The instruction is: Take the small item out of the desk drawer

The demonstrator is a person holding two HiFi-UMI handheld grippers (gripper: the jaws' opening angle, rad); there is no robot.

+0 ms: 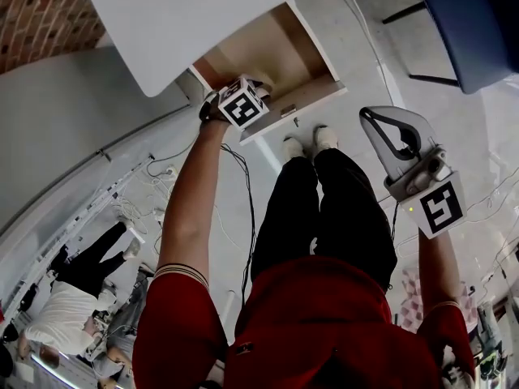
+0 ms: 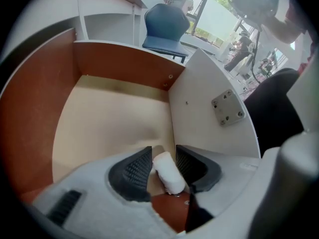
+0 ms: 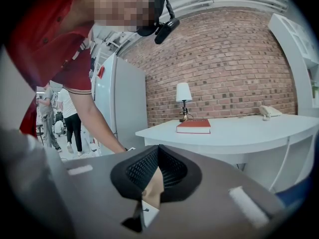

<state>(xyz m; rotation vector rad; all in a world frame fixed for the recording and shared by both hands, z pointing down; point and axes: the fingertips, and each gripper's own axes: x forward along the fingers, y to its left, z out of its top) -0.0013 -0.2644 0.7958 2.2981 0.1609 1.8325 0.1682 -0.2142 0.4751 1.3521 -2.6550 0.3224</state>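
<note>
The desk drawer (image 1: 268,51) stands pulled out under the white desk top, its wooden floor (image 2: 109,128) bare. A small white cylindrical item (image 2: 168,173) lies in the drawer's near corner by the white front panel (image 2: 209,118). My left gripper (image 1: 247,96) reaches down into the drawer. Its jaws (image 2: 163,152) are open wide on either side of the item, which lies between the ribbed pads (image 2: 134,171) without being pressed. My right gripper (image 1: 369,118) hangs in the air to the right, away from the drawer, and its pads (image 3: 144,168) meet at the tips with nothing held.
The white desk top (image 1: 178,23) overhangs the drawer. A blue chair (image 1: 470,23) stands to the right, beyond the drawer (image 2: 164,29). Cables (image 1: 239,177) run over the floor by my feet. People (image 1: 73,298) sit at lower left. A red book (image 3: 193,126) and lamp (image 3: 183,96) rest on another desk.
</note>
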